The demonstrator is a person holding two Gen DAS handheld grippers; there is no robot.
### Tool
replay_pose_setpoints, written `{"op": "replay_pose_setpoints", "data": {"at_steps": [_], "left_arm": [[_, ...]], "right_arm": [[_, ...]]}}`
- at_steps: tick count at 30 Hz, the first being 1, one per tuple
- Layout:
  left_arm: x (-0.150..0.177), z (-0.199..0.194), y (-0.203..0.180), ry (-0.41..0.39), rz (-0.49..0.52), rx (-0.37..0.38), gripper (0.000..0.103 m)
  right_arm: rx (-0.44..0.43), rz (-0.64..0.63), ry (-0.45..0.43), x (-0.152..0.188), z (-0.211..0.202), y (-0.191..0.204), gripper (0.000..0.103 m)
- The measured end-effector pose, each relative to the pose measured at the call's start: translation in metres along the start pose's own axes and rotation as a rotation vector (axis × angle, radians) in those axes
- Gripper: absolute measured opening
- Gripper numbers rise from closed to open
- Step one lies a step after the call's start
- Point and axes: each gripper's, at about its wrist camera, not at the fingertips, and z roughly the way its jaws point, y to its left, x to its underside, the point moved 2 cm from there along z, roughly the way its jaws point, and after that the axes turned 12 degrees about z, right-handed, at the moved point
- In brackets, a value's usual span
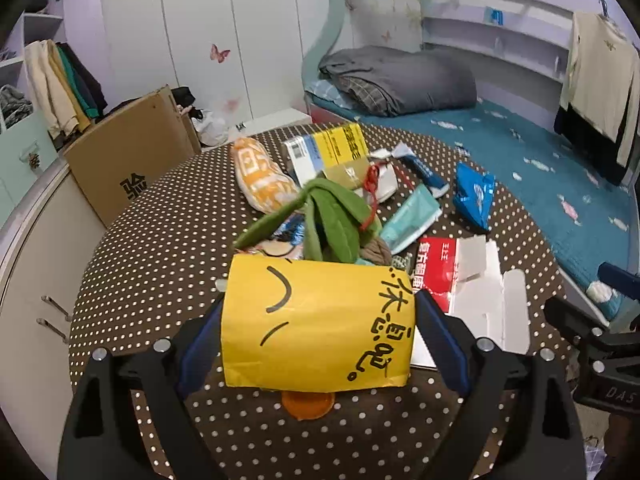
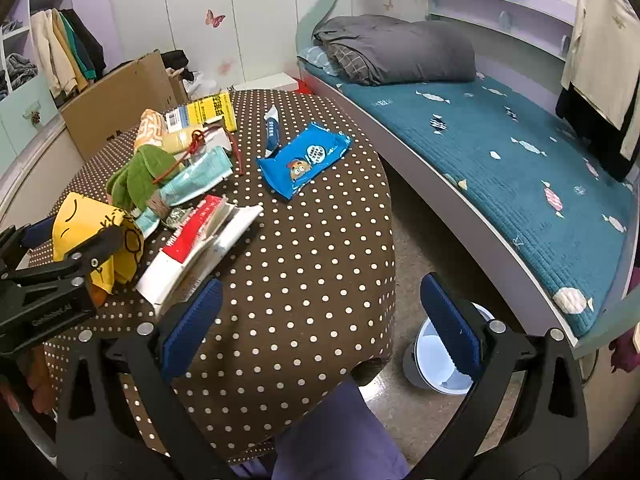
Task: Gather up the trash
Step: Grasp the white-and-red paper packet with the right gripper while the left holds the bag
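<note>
The yellow paper bag (image 1: 316,324) with the drawn face sits on the near left part of the polka-dot desk (image 1: 160,248), and I have it squarely between the jaws of my left gripper (image 1: 318,344). In the left wrist view it lies dead ahead at 12 o'clock and fills the gap almost from one blue pad to the other. Its long axis runs across the jaws, from 9 to 3 o'clock. The pads flank its two ends. I judge the jaws wide apart and close to the bag's sides, but I cannot tell for sure whether they press it yet.

A green plush leaf (image 1: 328,220) sticks up just behind the bag at 12 o'clock. An orange disc (image 1: 308,404) peeks out beneath the bag's near edge. The red-and-white carton (image 1: 460,284) lies just beside it at 2 o'clock.

My right gripper (image 2: 324,320) is further from the bag, which shows at 10 o'clock in its view. Its jaws stand wide apart with nothing between them, over the desk's near edge. The blue snack wrapper (image 2: 304,158) lies well ahead of it at 12 o'clock. A white bin (image 2: 436,360) stands on the floor below at 4 o'clock, which I take as the drop point.

So the left hand is the nearer one. I judge that the coming move is a squeeze across the bag's length.
</note>
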Motion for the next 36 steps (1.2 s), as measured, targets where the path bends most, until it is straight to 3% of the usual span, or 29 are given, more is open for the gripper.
{"op": "replay_pose_setpoints", "data": {"at_steps": [10, 15, 20, 24, 25, 26, 29, 32, 36], "left_arm": [[0.004, -0.053, 0.039, -0.108, -0.136, -0.043, 0.088], [0.015, -0.062, 0.063, -0.112, -0.21, -0.068, 0.088], [0.03, -0.056, 0.078, -0.073, -0.258, -0.09, 0.088], [0.04, -0.045, 0.083, -0.035, -0.279, -0.079, 0.088], [0.041, -0.044, 0.083, -0.029, -0.283, -0.071, 0.088], [0.042, -0.042, 0.082, -0.026, -0.286, -0.064, 0.088], [0.042, -0.041, 0.078, -0.026, -0.281, -0.056, 0.088], [0.04, -0.04, 0.072, -0.03, -0.266, -0.053, 0.088], [0.035, -0.041, 0.061, -0.036, -0.248, -0.046, 0.088]], "right_arm": [[-0.102, -0.069, 0.006, -0.008, -0.001, 0.031, 0.097], [-0.131, -0.103, 0.082, -0.002, 0.025, 0.051, 0.095], [-0.134, -0.125, 0.156, 0.005, 0.05, 0.064, 0.076], [-0.121, -0.146, 0.135, 0.007, 0.05, 0.071, 0.066], [-0.142, -0.145, 0.14, 0.007, 0.048, 0.072, 0.045], [-0.166, -0.133, 0.15, 0.005, 0.047, 0.072, 0.036], [-0.18, -0.102, 0.148, 0.002, 0.044, 0.066, 0.023], [-0.201, -0.064, 0.11, -0.003, 0.033, 0.058, 0.013], [-0.195, -0.049, 0.07, -0.006, 0.02, 0.05, 0.011]]}}
